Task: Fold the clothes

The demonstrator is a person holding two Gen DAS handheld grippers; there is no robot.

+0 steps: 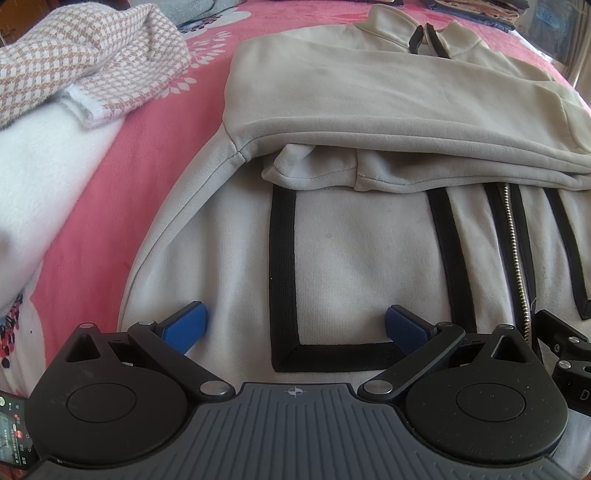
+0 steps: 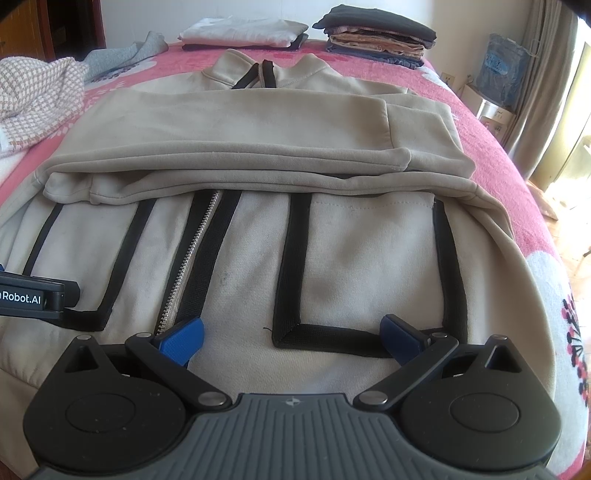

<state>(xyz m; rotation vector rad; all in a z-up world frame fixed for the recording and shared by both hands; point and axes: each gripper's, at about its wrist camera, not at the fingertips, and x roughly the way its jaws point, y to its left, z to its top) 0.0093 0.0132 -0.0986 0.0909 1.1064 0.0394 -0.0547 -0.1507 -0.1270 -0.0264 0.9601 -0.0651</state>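
Left gripper [image 1: 295, 328] spread wide over the hem end of the beige zip jacket [image 1: 362, 251], nothing between the blue pads [image 1: 184, 326]; right gripper [image 2: 291, 334] same, jaws wide, empty, on the other side of the zipper [image 2: 192, 258]. Jacket lies flat, front up, on the pink bedspread [image 1: 155, 147], collar [image 2: 258, 70] far end. Both sleeves [image 2: 240, 140] are already folded across the chest, so the width is set. Grippers sit side by side at the hem, likely to pinch it and fold toward the collar. Folded stacks [image 2: 376, 33] wait at the far edge, checked garment [image 1: 85, 59] off to the left.
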